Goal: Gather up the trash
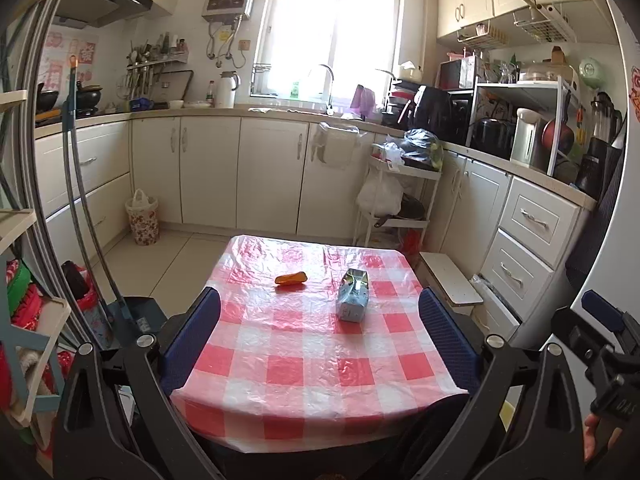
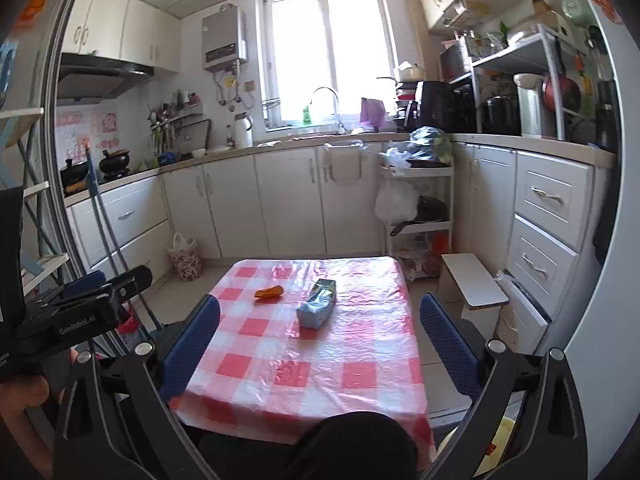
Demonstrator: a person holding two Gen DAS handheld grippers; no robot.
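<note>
Item: table [image 1: 304, 368] under a red-and-white checked plastic cover, centre of both views.

Trash on it: an orange wrapper [image 1: 291, 279] at 12 o'clock from the table's middle, and a crumpled blue carton [image 1: 353, 296] just beside it at 1 o'clock, lying on its side. Neither was touched.

Left gripper [image 1: 320, 340]: jaws wide apart, nothing between the pads, held back from the table's near edge. Right gripper [image 2: 320, 344]: likewise wide apart and empty, alongside the left.

Step in hand, as judged: reaching for the first piece. It would go best with the carton taken across its narrow sides, the light wrapper pinched low against the cover so it could not slide off.

Containers: a flowered bin [image 1: 142, 220] with a white liner stood on the floor at 10 o'clock, by the cabinets; contents could not be made out. A white cart [image 1: 400, 200] at 1 o'clock held filled plastic bags.
</note>
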